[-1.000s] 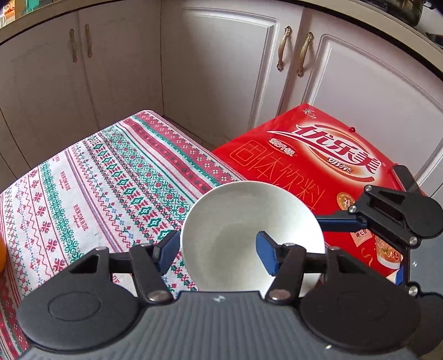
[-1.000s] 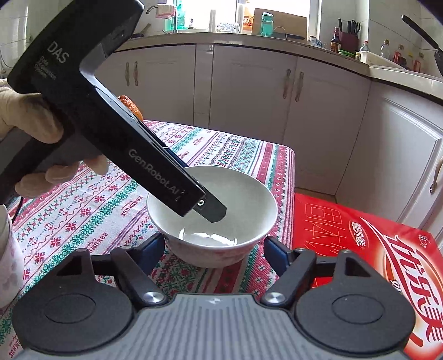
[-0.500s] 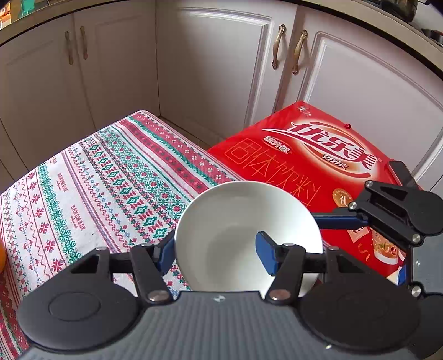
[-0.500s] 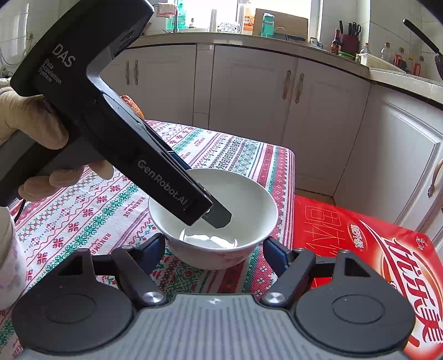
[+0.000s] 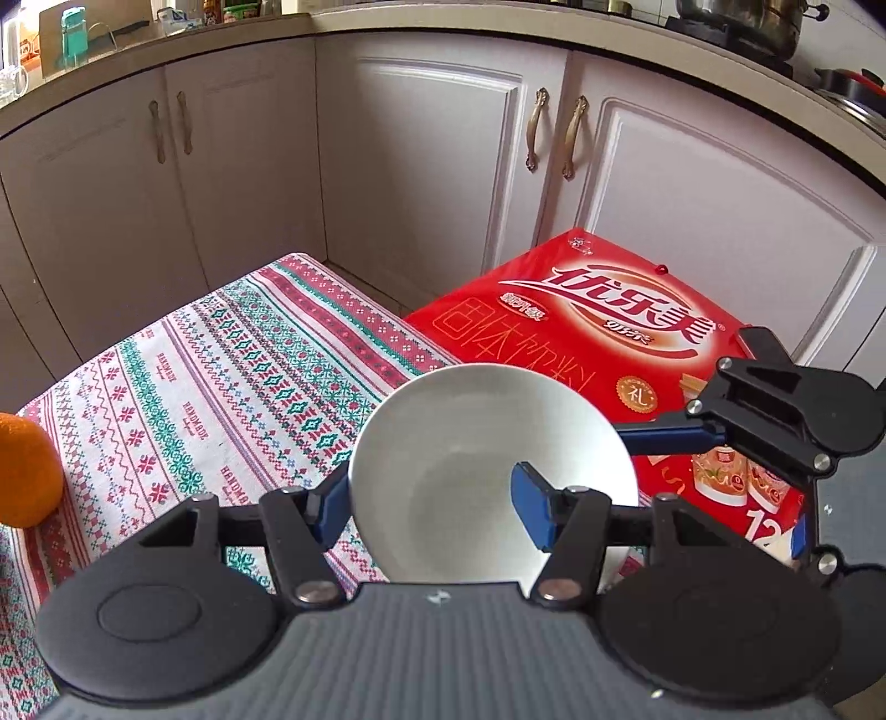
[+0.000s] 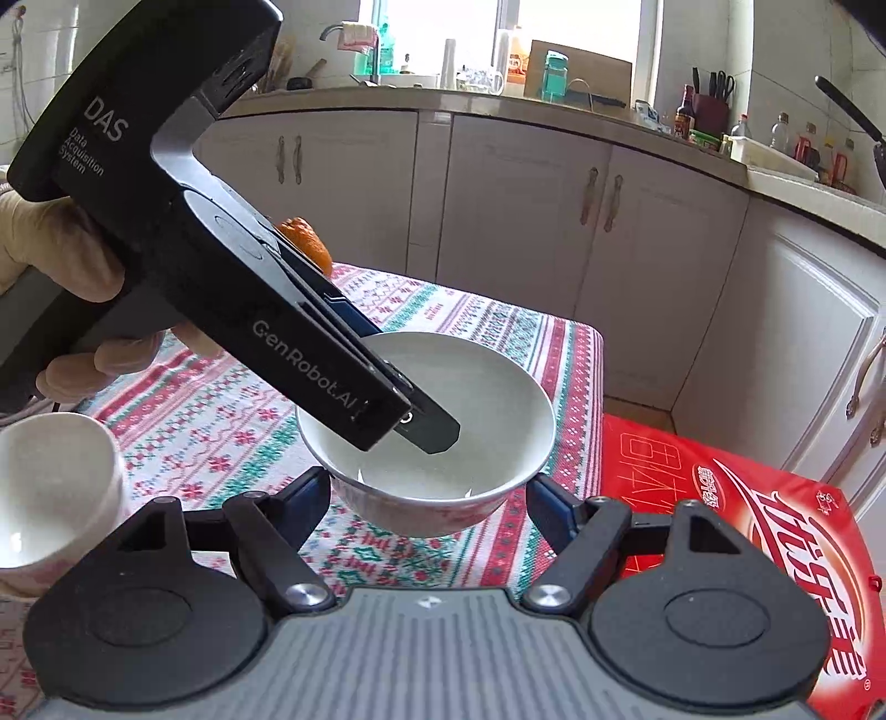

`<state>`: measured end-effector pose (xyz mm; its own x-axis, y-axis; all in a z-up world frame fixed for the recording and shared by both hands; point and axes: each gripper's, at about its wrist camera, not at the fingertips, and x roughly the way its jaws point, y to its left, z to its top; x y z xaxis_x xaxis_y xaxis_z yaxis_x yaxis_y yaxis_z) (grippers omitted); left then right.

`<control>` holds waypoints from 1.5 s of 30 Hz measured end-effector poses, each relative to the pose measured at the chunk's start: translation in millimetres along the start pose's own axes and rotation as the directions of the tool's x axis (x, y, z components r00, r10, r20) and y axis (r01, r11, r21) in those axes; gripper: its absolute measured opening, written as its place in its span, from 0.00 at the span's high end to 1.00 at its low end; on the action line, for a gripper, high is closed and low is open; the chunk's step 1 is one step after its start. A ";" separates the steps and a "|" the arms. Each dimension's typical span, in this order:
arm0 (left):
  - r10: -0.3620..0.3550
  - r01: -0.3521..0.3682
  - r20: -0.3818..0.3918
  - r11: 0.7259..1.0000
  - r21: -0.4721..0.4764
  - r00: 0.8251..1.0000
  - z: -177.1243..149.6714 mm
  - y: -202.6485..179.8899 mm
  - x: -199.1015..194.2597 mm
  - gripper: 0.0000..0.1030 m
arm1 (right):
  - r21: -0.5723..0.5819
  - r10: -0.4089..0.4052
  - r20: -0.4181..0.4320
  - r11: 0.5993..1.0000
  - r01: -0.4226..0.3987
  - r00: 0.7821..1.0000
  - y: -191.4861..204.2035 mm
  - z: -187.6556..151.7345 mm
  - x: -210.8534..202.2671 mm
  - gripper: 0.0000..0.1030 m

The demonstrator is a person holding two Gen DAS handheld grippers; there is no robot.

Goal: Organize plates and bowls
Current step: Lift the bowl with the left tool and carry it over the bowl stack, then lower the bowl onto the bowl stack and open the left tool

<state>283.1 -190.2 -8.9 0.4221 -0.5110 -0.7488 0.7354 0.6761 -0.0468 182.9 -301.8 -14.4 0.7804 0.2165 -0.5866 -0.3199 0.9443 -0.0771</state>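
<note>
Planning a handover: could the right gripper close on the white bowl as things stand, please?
Probably yes: the right gripper is open with a finger either side of the white bowl; the left gripper sits over the far rim, clear.

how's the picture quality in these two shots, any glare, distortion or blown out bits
Left wrist view: strong fisheye bending of the grey cabinet doors; the white ceramic bowl is evenly lit, with no harsh glare. Right wrist view: the bright window is blown out, the same bowl shows soft sheen inside, and a second white bowl at the left edge is slightly blurred.
</note>
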 end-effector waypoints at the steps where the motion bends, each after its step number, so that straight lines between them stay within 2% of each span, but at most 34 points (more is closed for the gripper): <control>1: 0.003 -0.003 0.007 1.000 -0.002 1.000 -2.3 -1.1 -6.3 0.43 | -0.005 0.003 0.004 1.000 -0.003 1.000 3.8 0.6 -4.6 0.21; 13: 0.070 -0.067 0.082 0.997 -0.041 0.994 -37.5 -15.6 -81.8 0.43 | -0.056 0.051 0.053 0.997 -0.048 0.997 53.5 5.4 -56.0 0.21; 26: 0.149 -0.139 0.107 0.985 -0.099 0.983 -89.5 -21.3 -140.9 0.42 | -0.114 0.134 0.068 0.986 -0.126 0.989 108.5 -0.5 -86.5 0.21; 37: 0.180 -0.162 0.100 0.973 -0.165 0.979 -119.0 -15.6 -158.5 0.42 | -0.145 0.193 0.047 0.972 -0.184 0.980 137.2 -5.0 -87.4 0.21; 45: 0.173 -0.157 0.072 0.969 -0.190 0.982 -130.1 -8.5 -146.2 0.42 | -0.133 0.208 0.010 0.970 -0.205 0.978 140.4 -9.6 -74.8 0.21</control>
<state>146.2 -52.1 15.0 0.5801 -0.4235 -0.6958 0.5461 0.8360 -0.0536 74.4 -187.8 11.0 0.7019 0.4106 -0.5820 -0.5416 0.8383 -0.0618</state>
